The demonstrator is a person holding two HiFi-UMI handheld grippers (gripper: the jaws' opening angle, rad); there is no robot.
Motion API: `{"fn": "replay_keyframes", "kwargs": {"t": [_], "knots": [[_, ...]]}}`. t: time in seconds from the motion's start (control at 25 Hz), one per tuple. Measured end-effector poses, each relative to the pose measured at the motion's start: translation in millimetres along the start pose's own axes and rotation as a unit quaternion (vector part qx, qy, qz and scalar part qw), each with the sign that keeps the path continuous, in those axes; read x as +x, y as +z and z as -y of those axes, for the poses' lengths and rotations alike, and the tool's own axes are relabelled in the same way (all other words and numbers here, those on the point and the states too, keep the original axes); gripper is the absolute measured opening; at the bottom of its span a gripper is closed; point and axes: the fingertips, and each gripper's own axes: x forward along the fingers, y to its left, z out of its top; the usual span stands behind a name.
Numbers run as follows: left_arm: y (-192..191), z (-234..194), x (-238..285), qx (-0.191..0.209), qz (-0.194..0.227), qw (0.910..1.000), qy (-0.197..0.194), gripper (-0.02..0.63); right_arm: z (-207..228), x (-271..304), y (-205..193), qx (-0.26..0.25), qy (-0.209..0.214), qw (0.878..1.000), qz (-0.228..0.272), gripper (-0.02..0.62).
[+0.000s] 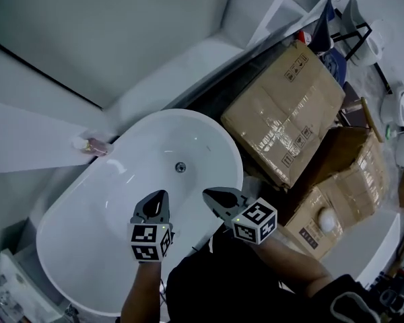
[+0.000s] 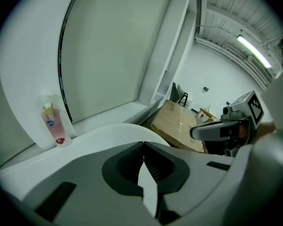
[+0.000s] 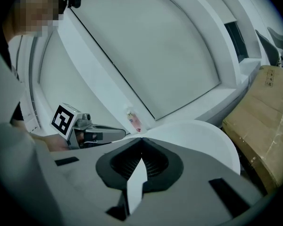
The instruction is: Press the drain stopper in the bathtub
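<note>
The drain stopper (image 1: 180, 167) is set in the bathtub (image 1: 108, 207) floor, beyond both tool tips. The left tool (image 1: 159, 197), clenched and empty, is judged marginally nearer. The right tool (image 1: 212, 195) is likewise clenched on nothing.

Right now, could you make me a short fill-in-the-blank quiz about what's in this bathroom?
1. The ___ bathtub has a round drain stopper in its bottom.
2. The left gripper and the right gripper both have their jaws ___.
3. The bottle behind the bathtub holds ___ liquid.
4. The boxes beside the bathtub are made of ___.

Missing words: white; shut; pink; cardboard
</note>
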Motion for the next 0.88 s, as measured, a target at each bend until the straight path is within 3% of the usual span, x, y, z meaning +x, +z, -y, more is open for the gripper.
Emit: {"fn": "replay_keyframes", "kwargs": {"t": [0.36,0.56,0.88], "knots": [[-69.2,-41.1,123.9,-0.043,-0.065,0.9969,-0.001,0.012,94.9,77.9,-53.8,0.021,-0.019,0.999,-0.019,0.014],[-112.2,-50.6,184.2,-0.037,-0.096,0.9945,-0.021,0.012,136.2,114.4,-96.3,0.024,-0.029,0.999,-0.037,0.014],[-189.7,-89.9,282.4,-0.042,-0.124,0.9914,-0.01,0.012,199.0,182.3,-156.9,0.001,-0.033,0.997,-0.073,0.014]]}}
